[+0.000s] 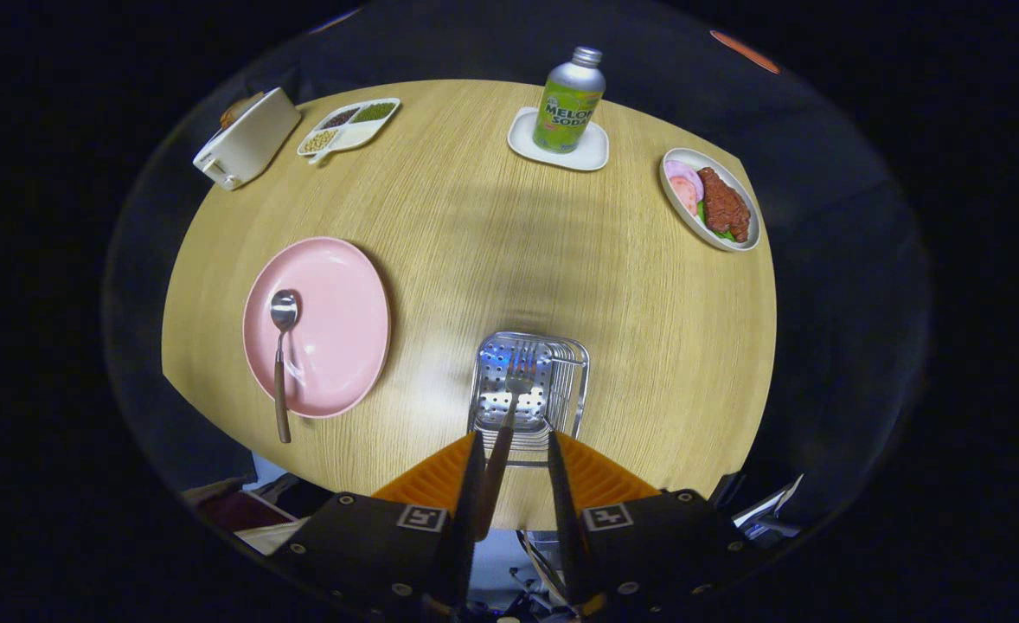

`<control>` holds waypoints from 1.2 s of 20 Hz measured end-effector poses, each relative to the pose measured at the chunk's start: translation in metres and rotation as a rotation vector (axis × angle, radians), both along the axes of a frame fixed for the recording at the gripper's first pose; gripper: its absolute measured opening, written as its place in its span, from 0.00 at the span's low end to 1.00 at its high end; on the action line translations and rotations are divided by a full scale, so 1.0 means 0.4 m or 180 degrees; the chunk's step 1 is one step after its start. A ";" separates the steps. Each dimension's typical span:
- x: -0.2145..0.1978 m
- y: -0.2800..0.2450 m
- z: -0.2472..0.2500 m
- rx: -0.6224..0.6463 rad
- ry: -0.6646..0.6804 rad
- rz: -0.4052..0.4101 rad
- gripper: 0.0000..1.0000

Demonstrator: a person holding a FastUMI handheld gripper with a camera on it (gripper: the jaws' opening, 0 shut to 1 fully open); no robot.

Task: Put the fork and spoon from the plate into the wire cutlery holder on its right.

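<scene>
A: What sat closest to the lens?

B: The gripper [514,450], its fingers parted with a visible gap. The fork [509,415] lay along the left finger, tines pointing down into the wire cutlery holder [528,389] just ahead. Whether both fingers pressed on the handle, I couldn't tell.

A: Why held that way?

B: Probably so it would drop straight into the basket's open top.

A: And the spoon?

B: The spoon [281,363] lay on the pink plate [336,320] left of the holder, bowl up, handle overhanging the rim toward the counter [475,225] edge, which looked easy to pinch.

A: Room to move?

B: Bare wood lay between plate and holder. The soda bottle [570,99] and meat dish [710,209] stood well apart.
</scene>
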State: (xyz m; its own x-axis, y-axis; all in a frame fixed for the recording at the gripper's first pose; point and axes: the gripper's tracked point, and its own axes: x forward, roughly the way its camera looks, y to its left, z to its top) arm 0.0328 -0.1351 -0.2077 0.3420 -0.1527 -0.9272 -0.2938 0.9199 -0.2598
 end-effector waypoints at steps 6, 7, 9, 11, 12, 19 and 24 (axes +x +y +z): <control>-0.007 0.111 0.073 0.0339 -0.0730 -0.0058 1.00; -0.005 0.141 0.081 0.0436 -0.0891 -0.0055 1.00; -0.017 0.203 0.081 0.0597 -0.1152 -0.0022 1.00; -0.042 0.271 0.056 0.0731 -0.1262 0.0062 1.00; -0.049 0.302 0.041 0.0763 -0.1327 0.0131 1.00; -0.066 0.493 -0.068 0.0857 -0.1806 0.0688 1.00; -0.077 0.559 -0.178 0.0743 -0.1812 0.0944 1.00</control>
